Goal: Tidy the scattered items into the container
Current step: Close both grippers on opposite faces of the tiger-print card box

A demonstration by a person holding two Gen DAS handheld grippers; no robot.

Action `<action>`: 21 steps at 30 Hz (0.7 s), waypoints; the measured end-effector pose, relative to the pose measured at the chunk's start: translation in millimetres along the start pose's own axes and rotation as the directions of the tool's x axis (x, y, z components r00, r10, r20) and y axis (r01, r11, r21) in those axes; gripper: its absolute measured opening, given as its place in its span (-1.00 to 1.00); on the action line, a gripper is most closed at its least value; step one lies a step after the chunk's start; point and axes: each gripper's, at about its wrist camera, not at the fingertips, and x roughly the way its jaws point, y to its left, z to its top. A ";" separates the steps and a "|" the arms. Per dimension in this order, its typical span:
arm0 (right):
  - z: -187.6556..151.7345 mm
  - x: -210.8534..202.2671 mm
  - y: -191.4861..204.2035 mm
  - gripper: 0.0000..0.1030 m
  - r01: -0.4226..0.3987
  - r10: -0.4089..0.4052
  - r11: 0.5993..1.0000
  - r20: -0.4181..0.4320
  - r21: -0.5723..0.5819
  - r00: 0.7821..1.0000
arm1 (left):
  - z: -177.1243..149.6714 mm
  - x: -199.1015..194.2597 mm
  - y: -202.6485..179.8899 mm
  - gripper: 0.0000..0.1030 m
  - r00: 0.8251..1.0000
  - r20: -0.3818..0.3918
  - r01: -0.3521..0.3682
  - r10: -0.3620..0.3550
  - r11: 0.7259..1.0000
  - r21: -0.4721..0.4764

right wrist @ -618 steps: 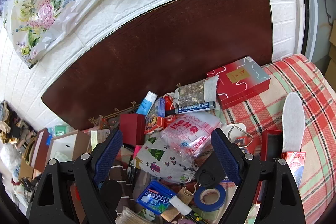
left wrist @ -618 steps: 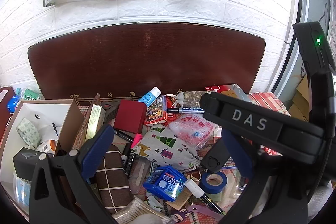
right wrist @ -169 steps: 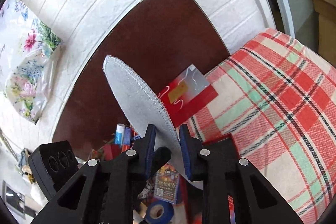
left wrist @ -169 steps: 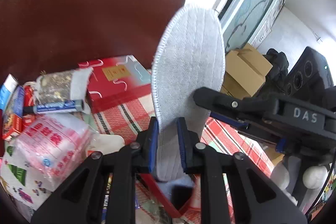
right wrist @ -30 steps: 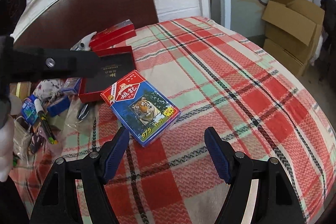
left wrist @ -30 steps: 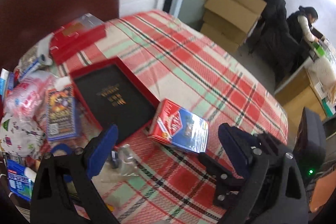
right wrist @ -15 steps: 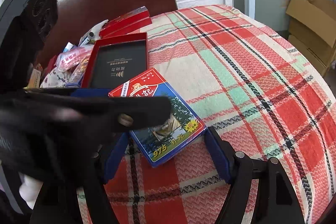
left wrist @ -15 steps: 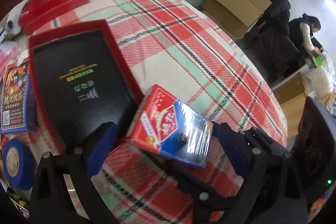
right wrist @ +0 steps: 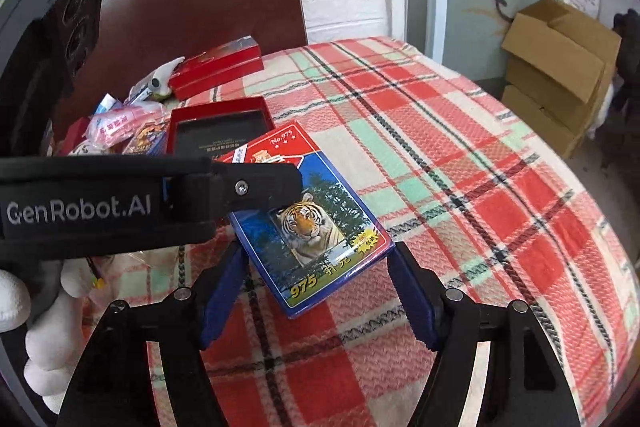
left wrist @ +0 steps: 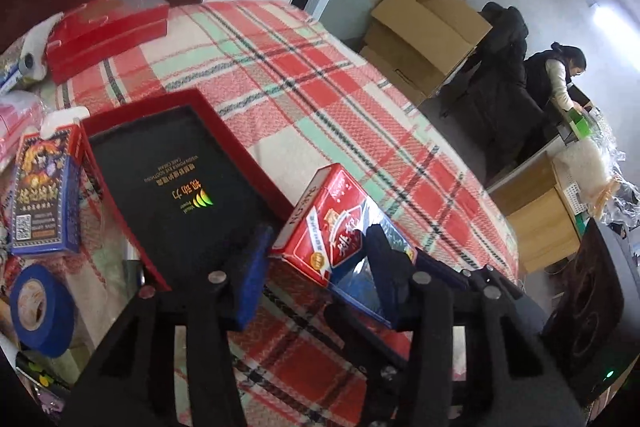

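- Card box point(right wrist: 308, 215) (tiger picture, red and blue) lies on the plaid blanket point(right wrist: 460, 187), one corner against the open red box point(right wrist: 220, 131); it is the landmark for everything below.
- Left gripper point(left wrist: 316, 267): jaws closing, card box between them. Far pad sits on the box's top face, near pad by its red edge; box looks tilted up off the blanket in the left wrist view. Cannot tell if the grip is firm yet.
- Right gripper point(right wrist: 316, 291): jaws wide, nothing held. It straddles the near end of the card box, pads clear of it on both sides.
- In the way: the left gripper's arm crosses over the far half of the card box in the right wrist view and hides that part.
- Open red box: just behind the card box, touching it, black lining with gold print, no loose items inside.
- Beyond the red box: small blue pack point(left wrist: 44, 195), pink packet point(right wrist: 120, 123), flat red boxes point(left wrist: 104, 35) against the brown headboard point(right wrist: 200, 7).
- Blue tape roll point(left wrist: 40, 307): left of the card box, past the red box.
- Cardboard cartons point(right wrist: 560, 67) on the floor, well off the blanket's far side.
- A person point(left wrist: 560, 75) in the background, well away.
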 end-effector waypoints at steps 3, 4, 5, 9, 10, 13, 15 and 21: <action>6.4 -14.9 8.5 0.40 0.024 -0.023 1.000 0.025 -0.019 0.999 | 2.6 -23.9 -4.4 -0.12 0.999 0.050 0.019 -0.020 1.000 0.022; 9.5 -20.7 11.5 0.40 0.030 -0.030 0.999 0.038 -0.023 0.999 | 3.7 -33.1 -5.0 -0.14 0.997 0.068 0.028 -0.030 0.999 0.024; 13.0 -27.5 14.4 0.40 0.035 -0.033 0.999 0.051 -0.027 0.998 | 4.5 -41.8 -5.9 -0.14 0.996 0.085 0.032 -0.035 0.999 0.031; 25.4 -46.1 30.5 0.40 0.050 -0.046 0.998 0.093 -0.045 0.995 | 8.8 -69.0 -2.9 -0.13 0.989 0.143 0.037 -0.043 0.998 0.043; 28.6 -51.3 37.1 0.39 0.057 -0.051 0.997 0.108 -0.054 0.993 | 9.5 -77.4 -1.1 -0.13 0.986 0.161 0.039 -0.045 0.998 0.042; 35.1 -59.5 52.9 0.38 0.067 -0.057 0.995 0.130 -0.072 0.990 | 11.0 -99.5 6.0 -0.16 0.977 0.206 0.048 -0.054 0.998 0.034; 40.2 -66.0 64.3 0.37 0.076 -0.062 0.994 0.150 -0.085 0.987 | 12.5 -116.6 11.3 -0.19 0.969 0.239 0.061 -0.066 0.998 0.028; 61.9 -88.5 106.6 0.37 0.092 -0.057 0.984 0.213 -0.156 0.975 | 11.1 -175.0 32.9 -0.19 0.928 0.364 0.077 -0.076 0.997 0.012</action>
